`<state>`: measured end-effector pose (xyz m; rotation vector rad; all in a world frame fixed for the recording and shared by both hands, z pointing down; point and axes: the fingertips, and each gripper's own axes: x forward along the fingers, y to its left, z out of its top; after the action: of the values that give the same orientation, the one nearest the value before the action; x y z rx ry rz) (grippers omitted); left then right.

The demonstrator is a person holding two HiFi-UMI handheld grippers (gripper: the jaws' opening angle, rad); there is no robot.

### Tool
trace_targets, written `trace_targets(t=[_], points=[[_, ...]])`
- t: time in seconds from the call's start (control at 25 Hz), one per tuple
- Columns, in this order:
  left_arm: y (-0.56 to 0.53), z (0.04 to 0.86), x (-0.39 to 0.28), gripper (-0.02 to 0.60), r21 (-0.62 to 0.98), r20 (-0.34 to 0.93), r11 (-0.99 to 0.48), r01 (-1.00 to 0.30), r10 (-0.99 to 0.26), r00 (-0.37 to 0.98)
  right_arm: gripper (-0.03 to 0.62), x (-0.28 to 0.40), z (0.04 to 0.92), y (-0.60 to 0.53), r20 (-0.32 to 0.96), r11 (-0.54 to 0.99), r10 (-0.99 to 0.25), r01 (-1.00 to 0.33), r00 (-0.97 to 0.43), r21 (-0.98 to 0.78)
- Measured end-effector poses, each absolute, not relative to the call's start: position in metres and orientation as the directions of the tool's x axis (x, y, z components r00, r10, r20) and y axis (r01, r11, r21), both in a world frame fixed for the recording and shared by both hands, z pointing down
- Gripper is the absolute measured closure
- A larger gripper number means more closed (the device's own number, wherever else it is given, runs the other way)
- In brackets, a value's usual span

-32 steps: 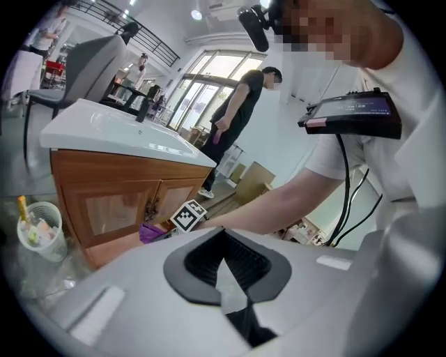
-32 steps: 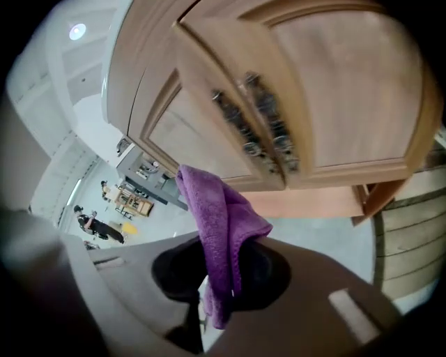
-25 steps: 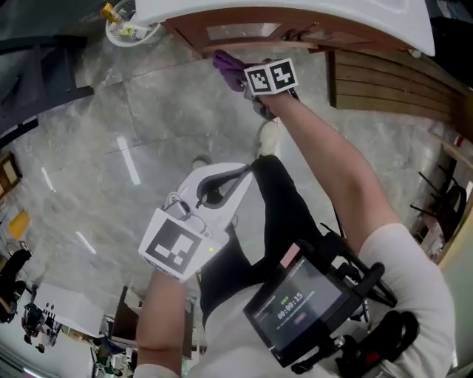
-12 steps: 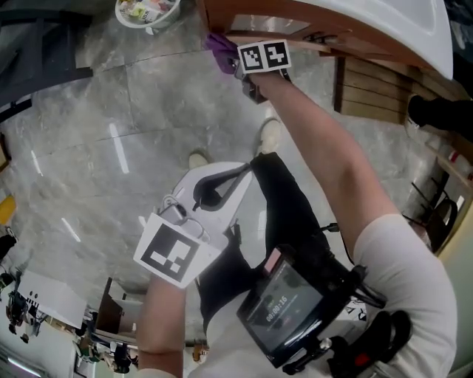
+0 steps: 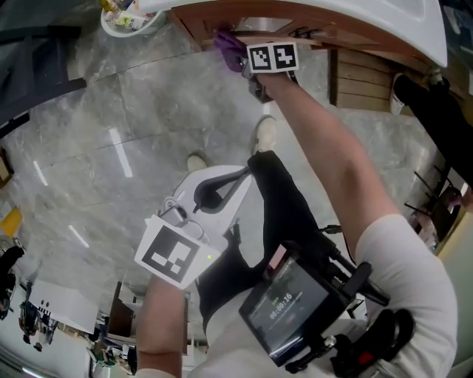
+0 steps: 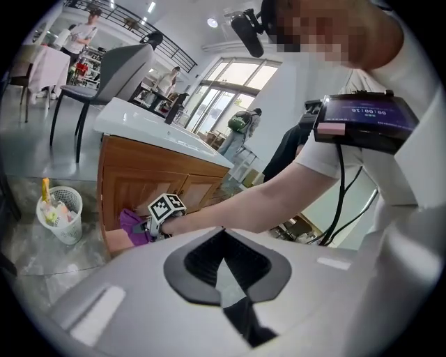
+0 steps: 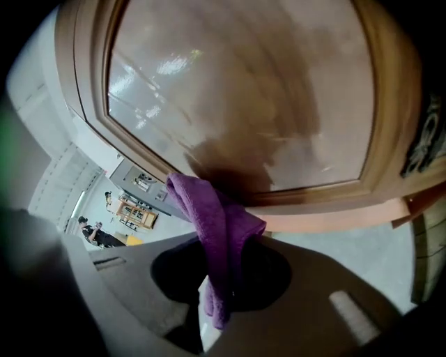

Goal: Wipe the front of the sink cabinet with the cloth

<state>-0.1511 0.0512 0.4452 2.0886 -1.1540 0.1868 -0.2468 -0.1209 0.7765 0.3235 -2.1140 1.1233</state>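
Observation:
The purple cloth (image 5: 227,46) is pressed against the brown wooden front of the sink cabinet (image 5: 259,28), under the white basin. My right gripper (image 5: 240,55) is shut on the cloth, arm stretched out toward the cabinet. In the right gripper view the cloth (image 7: 219,223) hangs out of the jaws, its top touching the glossy door panel (image 7: 244,90). My left gripper (image 5: 211,193) is held back near my body, shut with nothing in it. Its own view shows the cabinet (image 6: 150,185), the cloth (image 6: 132,224) and the right gripper's marker cube (image 6: 166,207) from a distance.
A white waste basket (image 5: 129,18) with rubbish stands on the marble floor left of the cabinet. Slatted wooden panels (image 5: 384,81) lie to the cabinet's right. My shoes (image 5: 266,133) are below the cabinet. A grey chair (image 6: 111,70) stands behind.
The right gripper with the cloth has slid a short way along the cabinet front, left and then back right. The left gripper has stayed where it was.

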Motion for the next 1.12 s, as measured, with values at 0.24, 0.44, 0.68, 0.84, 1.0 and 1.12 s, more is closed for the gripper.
trace_targets(t=[0.24, 0.44, 0.68, 0.84, 1.0, 1.12], points=[[0.028, 0.439, -0.135, 0.578, 0.525, 0.446, -0.367, -0.768, -0.650, 0.616, 0.534, -0.205, 0.779, -0.155, 0.714, 0.571, 0.052, -0.566, -0.699, -0.595], [0.011, 0.440, -0.111, 0.578, 0.524, 0.455, -0.386, -0.759, -0.627, 0.633, 0.533, -0.165, 0.781, -0.178, 0.718, 0.548, 0.016, -0.594, -0.696, -0.588], [-0.010, 0.443, -0.082, 0.578, 0.525, 0.464, -0.418, -0.742, -0.590, 0.661, 0.533, -0.120, 0.786, -0.204, 0.729, 0.526, -0.015, -0.625, -0.684, -0.576], [-0.027, 0.439, -0.044, 0.578, 0.519, 0.470, -0.444, -0.730, -0.565, 0.678, 0.534, -0.073, 0.786, -0.224, 0.743, 0.523, -0.026, -0.642, -0.669, -0.560], [-0.045, 0.441, -0.017, 0.578, 0.518, 0.476, -0.460, -0.721, -0.545, 0.690, 0.534, -0.034, 0.789, -0.247, 0.753, 0.518, -0.045, -0.660, -0.656, -0.544], [-0.063, 0.438, -0.002, 0.578, 0.523, 0.477, -0.469, -0.712, -0.531, 0.701, 0.534, -0.005, 0.789, -0.269, 0.768, 0.505, -0.061, -0.683, -0.638, -0.528]])
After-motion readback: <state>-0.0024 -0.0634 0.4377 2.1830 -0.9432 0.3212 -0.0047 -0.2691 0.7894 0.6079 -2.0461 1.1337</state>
